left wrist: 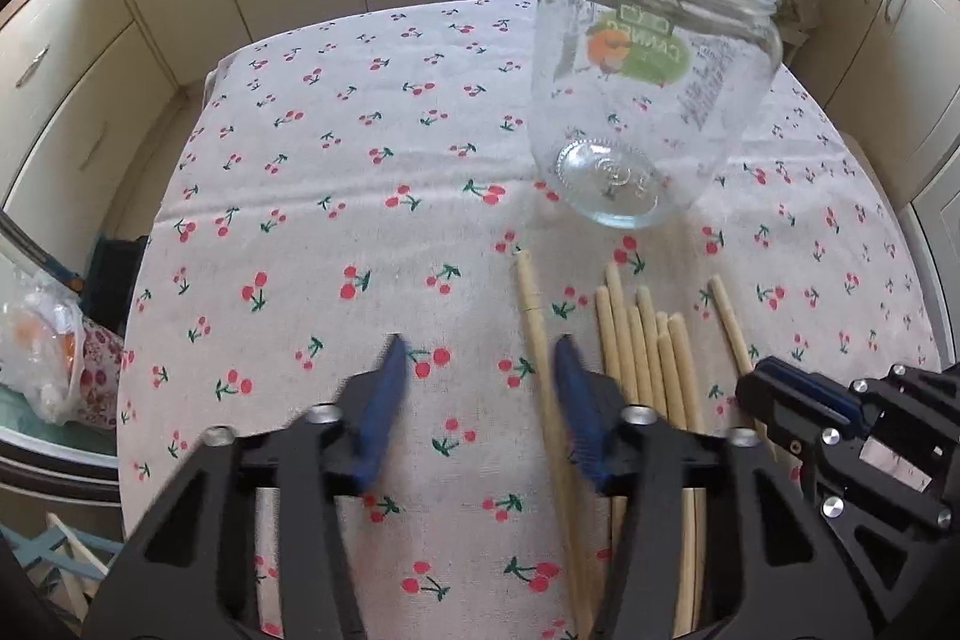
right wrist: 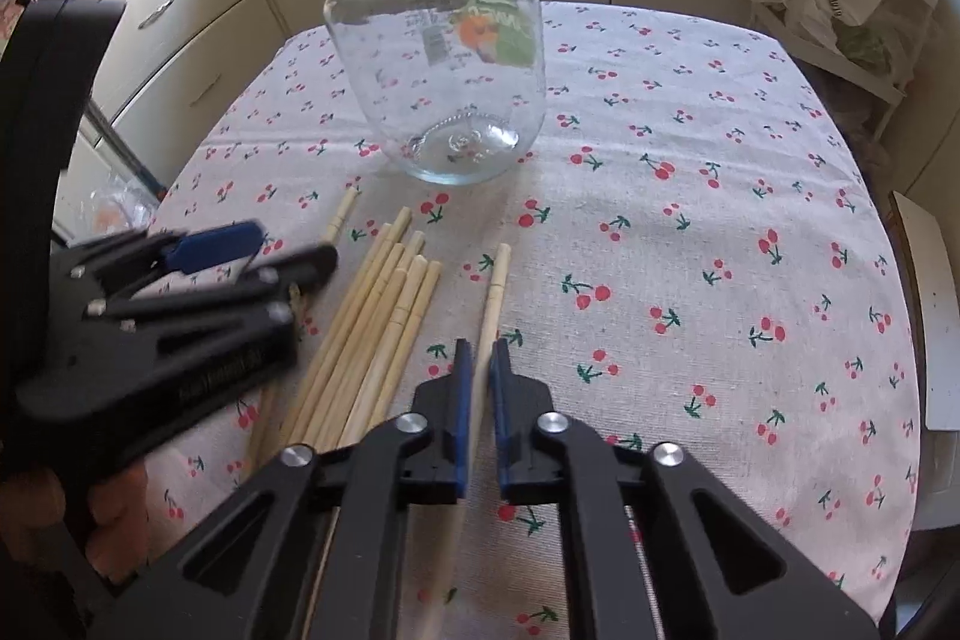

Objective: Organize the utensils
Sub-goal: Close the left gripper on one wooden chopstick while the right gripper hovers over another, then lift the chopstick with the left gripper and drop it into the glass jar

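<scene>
A cherry-print cloth covers the table (left wrist: 336,196) in a kitchen of cream cabinets. The chopsticks (right wrist: 384,316) lie loose before the empty glass jar (right wrist: 438,64), so none are sorted yet. My right claw (right wrist: 477,370) is closed on one chopstick (right wrist: 495,292); my left claw (left wrist: 480,358) stands partly open, holding nothing. Only the right view shows my hand (right wrist: 114,520); only the left shows a bag (left wrist: 42,346) beside the table.

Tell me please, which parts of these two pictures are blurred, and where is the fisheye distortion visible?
Left wrist view: the left gripper has its blue fingers smeared by motion; the glass jar leans from fisheye bending, and the cabinets curve. Right wrist view: the right gripper is sharp, while the other gripper at the left edge is soft; the tablecloth edges bow outward.
</scene>
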Motion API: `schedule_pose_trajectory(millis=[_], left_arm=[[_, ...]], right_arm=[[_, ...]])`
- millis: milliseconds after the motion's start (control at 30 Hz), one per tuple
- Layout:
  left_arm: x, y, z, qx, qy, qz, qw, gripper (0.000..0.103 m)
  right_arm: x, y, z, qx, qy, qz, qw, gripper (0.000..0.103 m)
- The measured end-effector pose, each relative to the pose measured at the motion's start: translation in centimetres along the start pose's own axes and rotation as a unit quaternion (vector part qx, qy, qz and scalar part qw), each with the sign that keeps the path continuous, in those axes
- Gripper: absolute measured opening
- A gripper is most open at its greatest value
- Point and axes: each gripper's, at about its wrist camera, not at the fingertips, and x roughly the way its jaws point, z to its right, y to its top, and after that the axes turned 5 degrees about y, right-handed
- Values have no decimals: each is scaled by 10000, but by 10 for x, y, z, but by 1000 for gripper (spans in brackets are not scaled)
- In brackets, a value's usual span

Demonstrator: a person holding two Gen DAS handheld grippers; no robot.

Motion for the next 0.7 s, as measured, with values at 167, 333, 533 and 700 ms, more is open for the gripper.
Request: schedule_pose_trajectory(millis=[167, 333, 533, 700], left_arm=[[-2, 0, -12, -35, -356, -198, 9992, 24], [8, 10, -18, -108, -303, -238, 9992, 25], [13, 18, -7, 84, -45, -164, 9998, 12], [11, 17, -24, -48, -534, -330, 9980, 5]], right_arm=[[3, 8, -1, -74, -8, -123, 9999, 7], [8, 14, -4, -217, -115, -134, 9996, 7], [5, 9, -3, -231, -113, -95, 9996, 6], [-4, -2, 14, 337, 227, -14, 9992, 6]])
